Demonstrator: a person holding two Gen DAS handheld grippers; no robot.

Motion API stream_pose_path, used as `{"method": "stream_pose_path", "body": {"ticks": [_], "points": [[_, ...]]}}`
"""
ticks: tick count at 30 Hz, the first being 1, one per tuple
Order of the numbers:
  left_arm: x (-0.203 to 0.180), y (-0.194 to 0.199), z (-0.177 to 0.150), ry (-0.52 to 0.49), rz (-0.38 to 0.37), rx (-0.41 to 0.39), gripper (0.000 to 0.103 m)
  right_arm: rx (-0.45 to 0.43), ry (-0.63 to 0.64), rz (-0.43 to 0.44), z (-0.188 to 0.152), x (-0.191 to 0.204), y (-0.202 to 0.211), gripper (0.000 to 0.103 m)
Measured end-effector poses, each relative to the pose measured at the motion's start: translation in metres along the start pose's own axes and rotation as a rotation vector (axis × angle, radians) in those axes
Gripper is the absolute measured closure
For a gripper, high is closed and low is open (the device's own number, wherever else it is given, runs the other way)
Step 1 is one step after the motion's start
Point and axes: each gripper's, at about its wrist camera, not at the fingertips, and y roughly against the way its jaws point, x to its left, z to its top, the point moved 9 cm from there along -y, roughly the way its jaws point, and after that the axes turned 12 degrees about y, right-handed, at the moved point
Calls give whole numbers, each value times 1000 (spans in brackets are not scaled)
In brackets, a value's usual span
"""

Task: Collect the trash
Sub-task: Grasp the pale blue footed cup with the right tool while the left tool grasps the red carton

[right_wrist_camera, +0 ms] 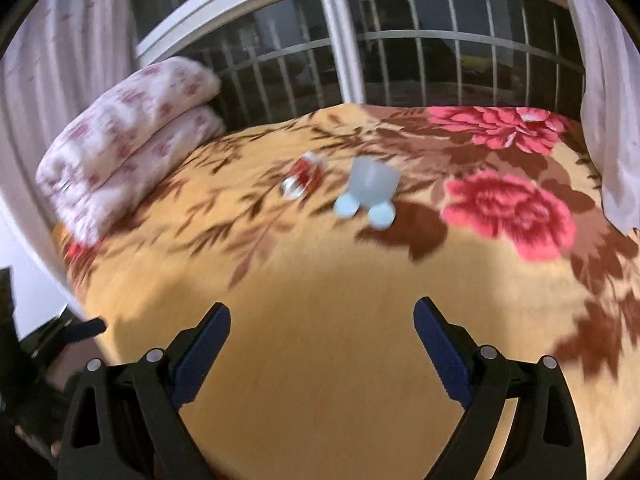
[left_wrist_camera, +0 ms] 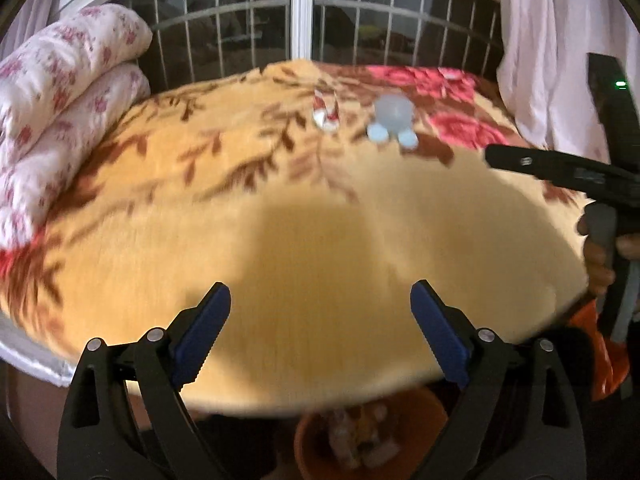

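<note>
An orange bin (left_wrist_camera: 308,440) at six o'clock held blurred scraps. The left gripper (left_wrist_camera: 320,304) and right gripper (right_wrist_camera: 322,320) both gaped wide, empty. At twelve o'clock on the blanket (right_wrist_camera: 320,360) lay a red-white wrapper (right_wrist_camera: 303,180) beside a pale cup (right_wrist_camera: 372,184).

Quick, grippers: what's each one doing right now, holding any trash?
Left gripper: open, nothing between its fingers.
Right gripper: open, nothing between its fingers.

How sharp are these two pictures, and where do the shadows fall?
Left wrist view: the blanket is smeared by motion blur, with a broad shadow ahead of the left gripper. Right wrist view: the wrapper and cup are blurred; window bars bend from fisheye.
</note>
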Motion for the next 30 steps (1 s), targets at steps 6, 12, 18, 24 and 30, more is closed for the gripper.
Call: {"method": "stream_pose_path", "body": {"ticks": [6,12,18,24,30], "points": [[4,-47,53,31,54,-19,13,21,-111,-73,43,-34,-72,8],[18,-93,67,55,112,11,13,95,-213,-141,67,-58,-140,8],[17,-110,62,51,98,47,13,183,-294,-165,61,-71,-187,43],[17,-113,59,52,114,60,13,138,-262,-142,57,-64,-170,46],[19,-116,57,61,138,72,13,86,-237,-61,38,-55,-112,46]]}}
